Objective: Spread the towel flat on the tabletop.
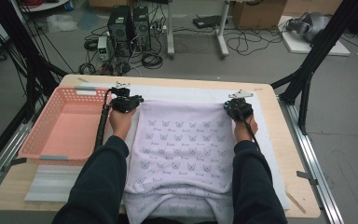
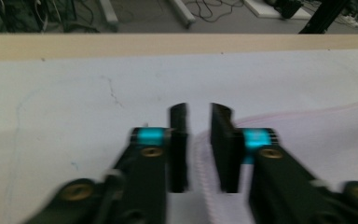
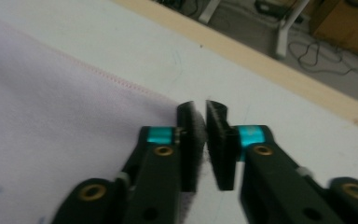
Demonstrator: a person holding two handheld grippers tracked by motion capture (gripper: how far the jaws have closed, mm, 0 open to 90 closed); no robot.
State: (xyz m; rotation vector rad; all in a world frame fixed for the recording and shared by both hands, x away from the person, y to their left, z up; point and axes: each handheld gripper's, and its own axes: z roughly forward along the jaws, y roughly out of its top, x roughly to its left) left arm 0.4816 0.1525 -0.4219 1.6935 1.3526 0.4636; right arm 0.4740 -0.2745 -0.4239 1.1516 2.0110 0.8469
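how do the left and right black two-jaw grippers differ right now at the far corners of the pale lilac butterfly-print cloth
The left gripper has jaws set visibly apart, astride the cloth's stitched corner edge; the right gripper has jaws nearly together, a narrow slit left, cloth corner between them. The left sits nearer the pink plastic basket; the right nearer the bare table edge. Both sit low over the white mat.

A light wooden table (image 1: 279, 154) carries a white mat (image 1: 193, 93), with a pink basket (image 1: 60, 123) left of the mat's middle and a butterfly-printed pale cloth (image 1: 182, 149) spread over the mat.
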